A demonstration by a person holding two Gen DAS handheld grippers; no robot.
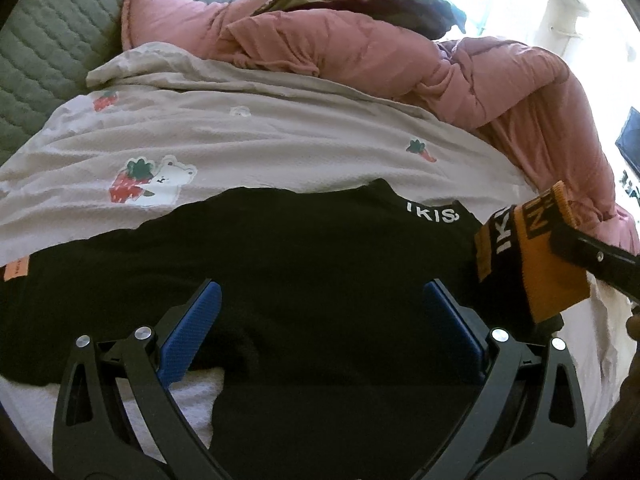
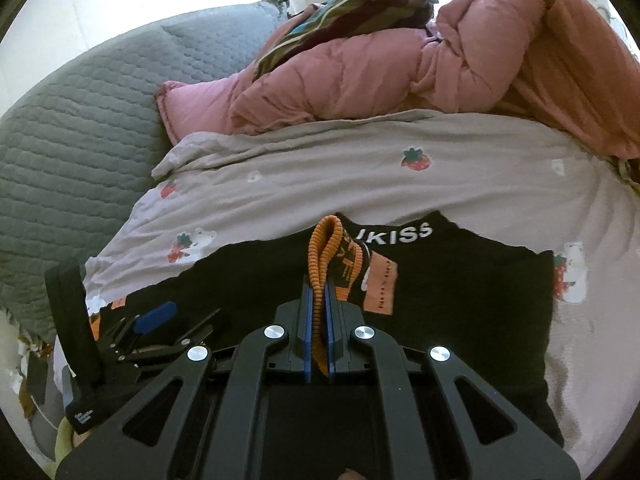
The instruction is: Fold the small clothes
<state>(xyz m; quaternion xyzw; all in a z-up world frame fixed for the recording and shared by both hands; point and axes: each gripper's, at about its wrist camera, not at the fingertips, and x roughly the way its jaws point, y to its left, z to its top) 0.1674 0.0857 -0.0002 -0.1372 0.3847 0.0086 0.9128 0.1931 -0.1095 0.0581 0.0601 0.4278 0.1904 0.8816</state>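
Strawberry-print bedsheet (image 1: 248,136) is carrying the black garment (image 1: 320,264), spread flat; left claw (image 1: 320,316) is hovering wide above it, while right claw (image 2: 318,312) is pinching its orange ribbed cuff (image 2: 326,240).

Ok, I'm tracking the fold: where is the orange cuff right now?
The orange cuff is clamped in the right gripper, lifted above the black garment. In the left wrist view it sits at right, beside the open left gripper.

A home bedroom: a bed with strawberry-print sheet (image 1: 248,136), pink duvet (image 1: 400,60) and grey quilt (image 2: 72,128).
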